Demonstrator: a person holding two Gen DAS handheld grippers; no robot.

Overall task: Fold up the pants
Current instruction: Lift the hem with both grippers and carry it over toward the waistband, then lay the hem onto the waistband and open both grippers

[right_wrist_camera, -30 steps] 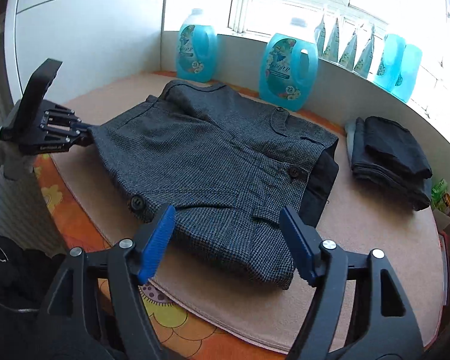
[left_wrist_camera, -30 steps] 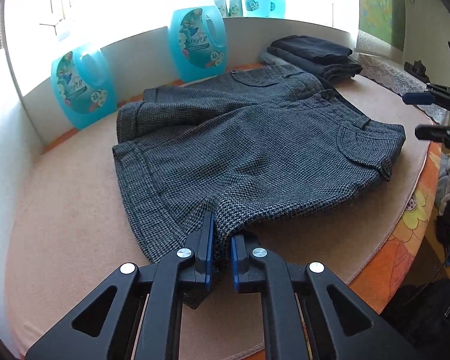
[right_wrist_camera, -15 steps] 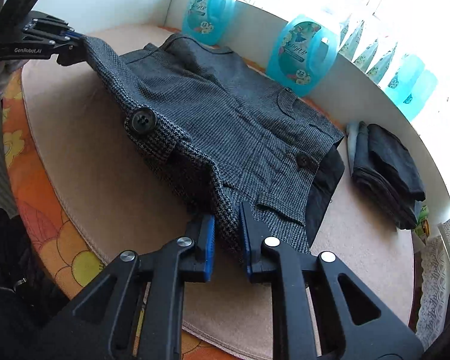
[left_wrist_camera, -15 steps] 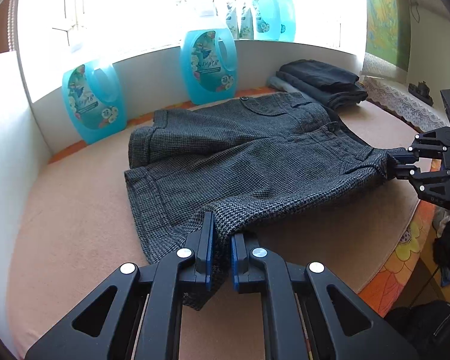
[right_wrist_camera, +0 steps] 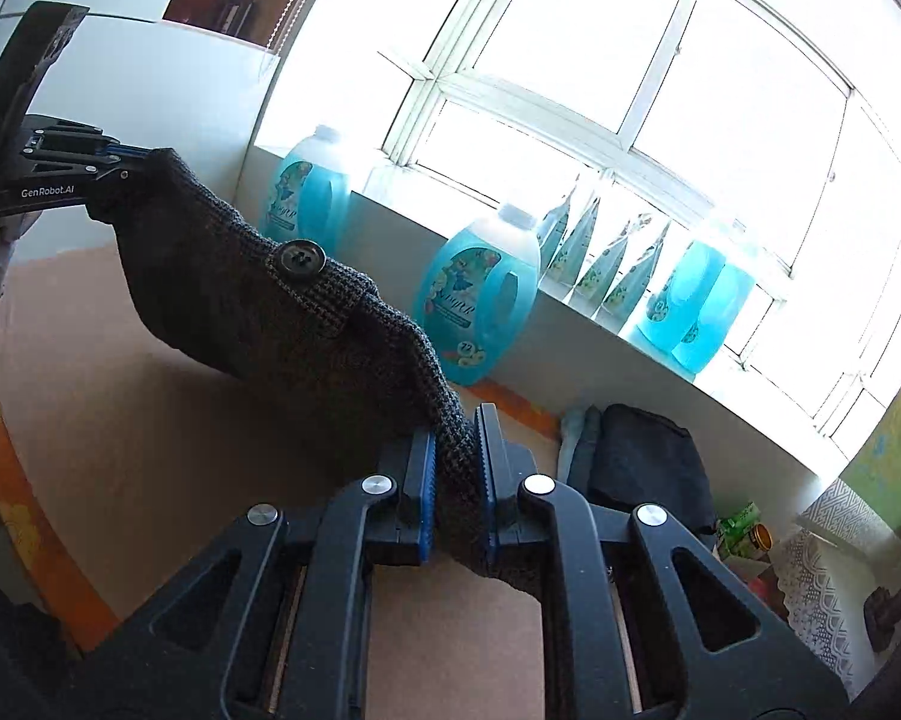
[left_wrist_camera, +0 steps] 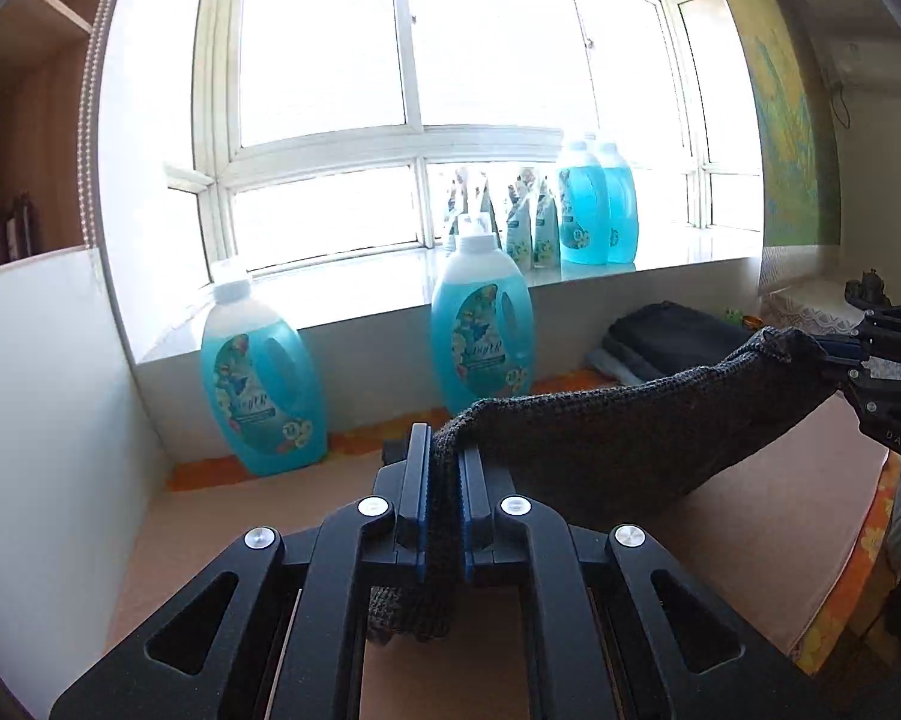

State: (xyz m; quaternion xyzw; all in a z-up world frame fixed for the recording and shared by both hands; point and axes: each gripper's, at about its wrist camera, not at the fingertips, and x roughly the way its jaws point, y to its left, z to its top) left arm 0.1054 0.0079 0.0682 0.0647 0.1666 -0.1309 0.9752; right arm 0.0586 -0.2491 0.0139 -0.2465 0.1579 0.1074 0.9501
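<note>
Table (left_wrist_camera: 750, 528) with tan cover, bare beneath the lifted cloth. Pants (right_wrist_camera: 282, 306), grey check, raised clear of the table and stretched between both grippers along one edge, the rest hanging out of sight below. Left gripper (left_wrist_camera: 445, 483) clamped on one corner of the pants, fingers narrow. Right gripper (right_wrist_camera: 455, 456) just closed on the other corner, cloth pinched between its fingers. Judged risks, largest first: uneven travel of the two grippers, giving a skewed fold; heavy cloth slipping from a shallow pinch; swinging cloth knocking a blue bottle (left_wrist_camera: 480, 336) or landing on the dark folded pile (right_wrist_camera: 642, 468); button (right_wrist_camera: 297, 258) bunching the crease.
</note>
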